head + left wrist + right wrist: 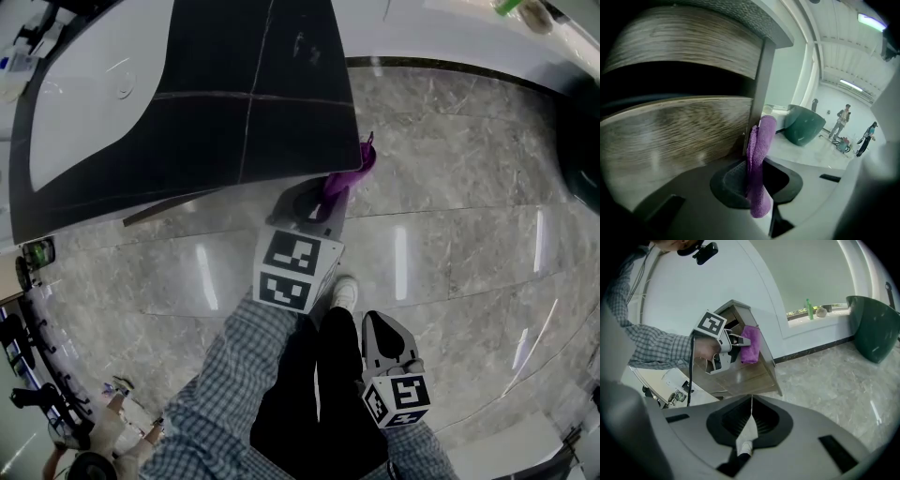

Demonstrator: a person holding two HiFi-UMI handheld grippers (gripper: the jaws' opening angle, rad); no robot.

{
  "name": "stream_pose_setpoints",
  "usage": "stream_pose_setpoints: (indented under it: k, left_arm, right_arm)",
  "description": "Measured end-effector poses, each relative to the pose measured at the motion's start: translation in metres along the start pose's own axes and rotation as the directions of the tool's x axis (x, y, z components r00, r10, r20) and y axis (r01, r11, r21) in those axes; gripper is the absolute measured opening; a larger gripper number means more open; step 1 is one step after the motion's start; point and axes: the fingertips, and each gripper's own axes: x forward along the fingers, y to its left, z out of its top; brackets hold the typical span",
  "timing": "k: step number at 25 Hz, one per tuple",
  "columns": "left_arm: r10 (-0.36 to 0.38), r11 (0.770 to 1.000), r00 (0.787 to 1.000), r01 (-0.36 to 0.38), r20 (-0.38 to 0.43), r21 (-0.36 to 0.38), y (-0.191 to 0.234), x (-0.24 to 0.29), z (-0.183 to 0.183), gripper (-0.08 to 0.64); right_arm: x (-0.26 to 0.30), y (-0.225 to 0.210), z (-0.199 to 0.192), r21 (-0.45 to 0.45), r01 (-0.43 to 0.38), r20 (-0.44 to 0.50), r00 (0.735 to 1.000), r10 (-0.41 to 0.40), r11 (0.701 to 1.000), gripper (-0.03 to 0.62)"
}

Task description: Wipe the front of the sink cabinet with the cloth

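The purple cloth (345,180) hangs from my left gripper (323,202), which is shut on it at the right front corner of the sink cabinet (216,131). In the left gripper view the cloth (759,154) stands folded between the jaws and touches the wood-grain cabinet front (670,136) near its vertical edge. The right gripper view shows the same cloth (751,350) pressed on the cabinet (750,376). My right gripper (382,330) is held low beside the person's legs, away from the cabinet. Its jaws (751,404) are shut with nothing in them.
A white basin (94,103) sits in the dark cabinet top. A dark green tub (874,326) stands on the marble floor (450,216) to the right. A green bottle (808,309) is on the window ledge. People (843,119) stand far off.
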Motion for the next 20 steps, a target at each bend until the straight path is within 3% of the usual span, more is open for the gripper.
stream_pose_setpoints:
  k: [6, 20]
  left_arm:
    - [0.056, 0.998, 0.998, -0.056, 0.005, -0.010, 0.027, -0.012, -0.006, 0.054]
    - [0.189, 0.971, 0.982, -0.187, 0.000, -0.148, 0.097, -0.059, -0.046, 0.054]
  right_arm:
    - [0.008, 0.007, -0.001, -0.033, -0.010, -0.016, 1.000, 0.009, 0.999, 0.018]
    - [0.027, 0.040, -0.002, -0.097, -0.065, -0.051, 0.997, 0.060, 0.993, 0.018]
